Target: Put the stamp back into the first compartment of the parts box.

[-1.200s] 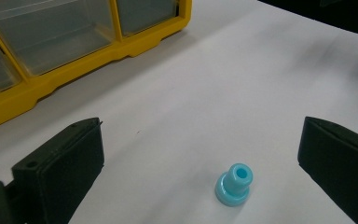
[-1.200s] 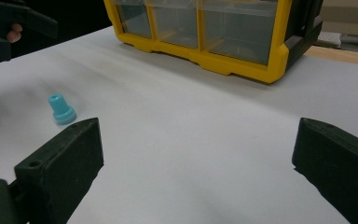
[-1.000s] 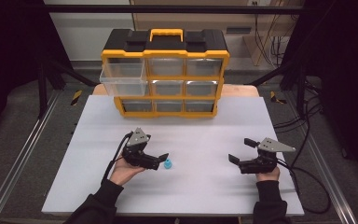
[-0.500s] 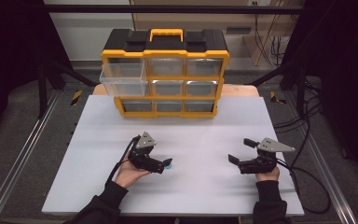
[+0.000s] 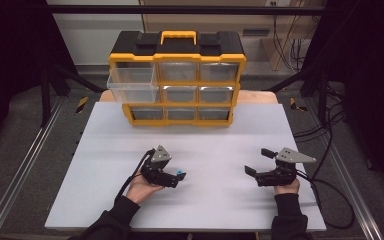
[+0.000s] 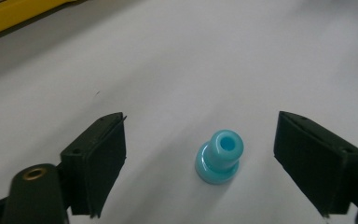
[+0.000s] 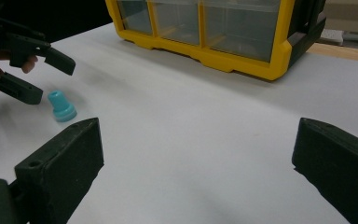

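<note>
Straddling blue plug (image 6: 219,156), left gripper (image 6: 200,163) jaws just closing, not touching; no readable writing.

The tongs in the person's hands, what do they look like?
Both are black. The left tongs and right tongs each carry a grey three-cornered plate on top, have chunky flat pads, and trail a black cable. The person wears dark sleeves.

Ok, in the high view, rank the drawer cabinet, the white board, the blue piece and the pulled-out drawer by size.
1. white board
2. drawer cabinet
3. pulled-out drawer
4. blue piece, smallest by far
</note>
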The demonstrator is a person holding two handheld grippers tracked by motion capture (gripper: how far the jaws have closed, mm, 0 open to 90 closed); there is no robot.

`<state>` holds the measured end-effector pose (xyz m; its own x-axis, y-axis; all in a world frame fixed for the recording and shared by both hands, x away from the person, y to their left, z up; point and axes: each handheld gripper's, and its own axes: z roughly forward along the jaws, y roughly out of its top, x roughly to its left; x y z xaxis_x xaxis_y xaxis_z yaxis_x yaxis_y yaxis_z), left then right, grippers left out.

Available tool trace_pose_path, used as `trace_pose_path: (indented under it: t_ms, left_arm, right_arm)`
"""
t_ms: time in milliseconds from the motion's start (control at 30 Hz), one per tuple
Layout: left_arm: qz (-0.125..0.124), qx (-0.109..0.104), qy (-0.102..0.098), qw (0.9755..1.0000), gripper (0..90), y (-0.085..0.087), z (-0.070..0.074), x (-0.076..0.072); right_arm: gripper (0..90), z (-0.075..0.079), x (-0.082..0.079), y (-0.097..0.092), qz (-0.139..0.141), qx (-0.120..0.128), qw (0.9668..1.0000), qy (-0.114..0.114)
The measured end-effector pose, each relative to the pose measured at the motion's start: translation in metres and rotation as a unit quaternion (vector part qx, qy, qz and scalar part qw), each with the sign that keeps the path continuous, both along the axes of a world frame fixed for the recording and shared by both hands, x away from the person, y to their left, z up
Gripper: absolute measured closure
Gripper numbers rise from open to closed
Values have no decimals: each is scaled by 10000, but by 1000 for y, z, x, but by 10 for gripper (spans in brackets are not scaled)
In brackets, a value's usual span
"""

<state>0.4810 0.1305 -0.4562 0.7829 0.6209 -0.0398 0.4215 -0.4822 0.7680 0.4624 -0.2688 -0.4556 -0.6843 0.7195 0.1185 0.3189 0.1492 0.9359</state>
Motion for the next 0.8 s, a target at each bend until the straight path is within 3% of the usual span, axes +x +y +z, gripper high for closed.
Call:
trace_pose_path:
  t_ms: [267,800]
  left_arm:
    - [19,228,35,9997,304,-5,-3,-2]
    - [-63,357,157,9992,548,-9,-3,-5]
  right_arm:
    - [25,0,0,0,-2,-14,10000,0]
    - [25,0,0,0,5,-14,10000,4]
